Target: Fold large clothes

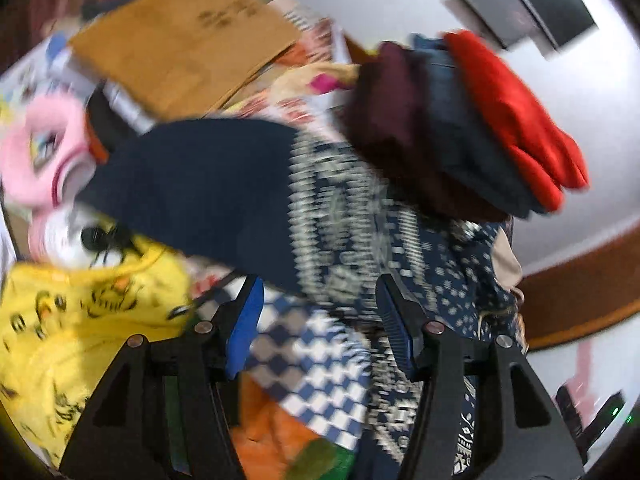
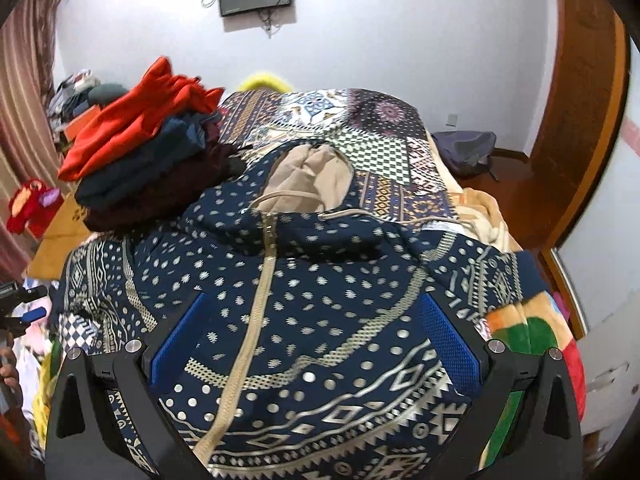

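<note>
A navy hoodie with a white geometric print, beige zip and beige-lined hood lies spread on the bed, zip side up. My right gripper is open just above its chest, one blue pad on each side of the zip. In the blurred left wrist view the hoodie's sleeve lies at the bed's left side. My left gripper is open above the hoodie's left edge and holds nothing. The left gripper also shows at the left edge of the right wrist view.
A stack of folded clothes, red on top, sits on the bed's left, also in the left wrist view. A patchwork blanket covers the bed. A yellow printed cloth, a cardboard box and toys lie left. A backpack sits far right.
</note>
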The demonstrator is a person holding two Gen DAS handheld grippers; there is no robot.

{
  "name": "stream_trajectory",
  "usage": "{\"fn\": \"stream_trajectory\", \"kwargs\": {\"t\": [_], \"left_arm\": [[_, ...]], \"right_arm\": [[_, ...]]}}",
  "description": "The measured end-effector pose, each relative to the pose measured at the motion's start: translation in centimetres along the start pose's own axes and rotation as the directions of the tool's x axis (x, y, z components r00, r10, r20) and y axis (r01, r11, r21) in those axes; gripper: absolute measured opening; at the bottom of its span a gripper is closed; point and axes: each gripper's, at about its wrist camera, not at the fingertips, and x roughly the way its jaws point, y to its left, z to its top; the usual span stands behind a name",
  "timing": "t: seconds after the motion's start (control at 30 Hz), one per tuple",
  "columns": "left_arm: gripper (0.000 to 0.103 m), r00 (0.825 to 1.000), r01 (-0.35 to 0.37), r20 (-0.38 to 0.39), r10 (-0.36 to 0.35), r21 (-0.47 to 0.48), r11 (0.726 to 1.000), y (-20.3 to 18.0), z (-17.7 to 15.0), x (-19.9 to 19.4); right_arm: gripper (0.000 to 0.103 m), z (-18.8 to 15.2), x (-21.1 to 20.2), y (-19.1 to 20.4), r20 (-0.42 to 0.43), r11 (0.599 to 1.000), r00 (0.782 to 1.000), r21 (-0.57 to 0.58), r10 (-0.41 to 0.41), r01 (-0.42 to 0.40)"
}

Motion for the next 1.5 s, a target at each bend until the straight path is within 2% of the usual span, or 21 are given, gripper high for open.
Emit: {"fn": "stream_trajectory", "kwargs": {"t": [0.13, 0.27, 0.37, 0.5, 0.6, 0.77, 0.8, 0.87, 1.0, 1.07, 1.13, 1.23, 1.27, 1.33, 1.37, 1.4, 1.5], "left_arm": [[0.057, 0.998, 0.044, -0.028, -0.048, -0.123, 0.991, 3.6, 0.8, 2.2], [0.057, 0.999, 0.009, -0.031, -0.015, -0.177, 0.984, 6.1, 2.2, 4.4], [0.059, 0.998, 0.059, -0.019, -0.067, -0.256, 0.965, 7.8, 2.9, 5.7], [0.057, 0.998, 0.042, 0.051, -0.03, -0.245, 0.969, 7.6, 3.8, 5.0], [0.052, 0.999, 0.038, 0.036, -0.031, -0.231, 0.972, 7.5, 3.9, 5.1], [0.053, 1.0, 0.018, 0.005, -0.017, -0.221, 0.975, 7.9, 2.6, 4.5], [0.056, 1.0, 0.009, 0.001, -0.009, -0.226, 0.974, 8.3, 2.2, 4.2], [0.06, 1.0, 0.002, 0.003, -0.001, -0.252, 0.968, 9.4, 1.6, 3.9], [0.061, 1.0, 0.02, -0.001, -0.022, -0.332, 0.943, 11.6, 1.5, 4.4], [0.061, 1.0, 0.021, 0.003, -0.021, -0.333, 0.943, 11.7, 1.9, 5.0], [0.061, 1.0, 0.007, 0.007, -0.005, -0.317, 0.948, 11.4, 2.6, 5.7], [0.06, 0.998, -0.049, 0.026, 0.059, -0.28, 0.959, 10.6, 3.2, 6.2], [0.054, 0.995, -0.072, 0.043, 0.086, -0.26, 0.963, 10.2, 3.3, 5.9], [0.034, 0.983, -0.151, 0.072, 0.168, -0.202, 0.968, 9.2, 3.5, 5.3], [0.019, 0.975, -0.189, 0.086, 0.205, -0.166, 0.968, 8.6, 3.5, 4.9], [0.011, 0.967, -0.218, 0.105, 0.232, -0.131, 0.967, 8.0, 3.5, 4.4], [0.008, 0.938, -0.294, 0.171, 0.3, -0.06, 0.954, 6.0, 3.6, 2.6]], "right_arm": [[0.103, 0.2, 0.7, 1.4, -0.025, 0.999, 1.0, -0.033, 0.014, -0.015], [0.103, 0.3, 1.4, 2.4, -0.046, 0.999, 0.999, -0.046, 0.013, -0.015], [0.103, 0.2, 1.7, 3.0, -0.054, 0.998, 0.999, -0.07, 0.0, -0.004], [0.103, 0.2, 1.8, 3.5, -0.056, 0.996, 0.998, -0.089, -0.008, 0.003], [0.103, 0.2, 1.7, 3.7, -0.055, 0.995, 0.998, -0.098, -0.009, 0.004], [0.103, 0.0, 1.0, 3.9, -0.028, 0.991, 0.999, -0.133, -0.033, 0.029], [0.103, 0.0, 1.0, 4.0, -0.028, 0.99, 0.999, -0.136, -0.032, 0.028], [0.103, 0.0, 1.0, 3.9, -0.03, 0.99, 0.999, -0.136, -0.029, 0.024], [0.103, -0.1, 1.0, 4.0, -0.032, 0.991, 0.999, -0.133, -0.025, 0.021], [0.103, -0.1, 1.0, 4.1, -0.033, 0.99, 0.999, -0.137, -0.032, 0.027], [0.103, -0.2, 1.0, 4.2, -0.032, 0.989, 0.999, -0.144, -0.039, 0.034], [0.103, -0.2, 0.9, 4.2, -0.032, 0.988, 0.998, -0.149, -0.046, 0.041], [0.103, -0.2, 0.9, 4.2, -0.032, 0.988, 0.998, -0.151, -0.048, 0.043], [0.103, -0.2, 0.9, 4.2, -0.031, 0.988, 0.998, -0.151, -0.049, 0.044], [0.103, -0.2, 0.9, 4.2, -0.031, 0.988, 0.998, -0.149, -0.047, 0.042], [0.103, -0.2, 0.8, 4.1, -0.03, 0.988, 0.999, -0.148, -0.044, 0.039], [0.103, -0.2, 0.5, 4.1, -0.023, 0.989, 0.999, -0.146, -0.036, 0.032]]}}
